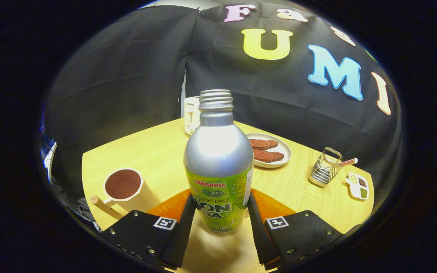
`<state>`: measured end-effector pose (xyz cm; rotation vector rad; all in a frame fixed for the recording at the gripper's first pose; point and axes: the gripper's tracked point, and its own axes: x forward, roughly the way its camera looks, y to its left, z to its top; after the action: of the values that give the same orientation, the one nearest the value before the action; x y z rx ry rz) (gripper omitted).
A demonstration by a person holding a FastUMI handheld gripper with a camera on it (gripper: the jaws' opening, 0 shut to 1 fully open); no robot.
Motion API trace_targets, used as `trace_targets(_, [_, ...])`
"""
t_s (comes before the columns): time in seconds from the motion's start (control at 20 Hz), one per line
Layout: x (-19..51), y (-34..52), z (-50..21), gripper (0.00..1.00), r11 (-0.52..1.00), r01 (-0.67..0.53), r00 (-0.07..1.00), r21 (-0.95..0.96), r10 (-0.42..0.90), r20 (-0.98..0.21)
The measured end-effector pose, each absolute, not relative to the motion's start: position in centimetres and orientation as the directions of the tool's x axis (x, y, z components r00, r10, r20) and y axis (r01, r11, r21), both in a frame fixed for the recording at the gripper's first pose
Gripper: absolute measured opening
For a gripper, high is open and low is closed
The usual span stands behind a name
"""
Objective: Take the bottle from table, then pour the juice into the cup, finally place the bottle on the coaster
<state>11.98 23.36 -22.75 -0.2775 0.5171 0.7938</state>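
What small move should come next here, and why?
Probably carry the bottle left toward the cup and start tipping. The gripper looks shut on it, jaws pressing both sides, the cap is off, and the cup already holds dark liquid.

Warm light pours from above onto the table (157, 151), bright glare blooms on the bottle (218, 167) shoulder, and its shadow falls toward the gripper (218, 227). Fisheye bends the edges; the wall stays dim.
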Motion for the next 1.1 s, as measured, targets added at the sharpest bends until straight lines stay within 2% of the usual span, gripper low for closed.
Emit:
trace_targets(0.6, [17.3, 24.5, -24.9, 0.73, 0.739, -0.672, 0.665, -0.055, 0.569, -0.484])
trace_targets(1.1, [18.8, 24.7, -26.4, 0.78, 0.761, -0.648, 0.683, -0.041, 0.556, -0.474])
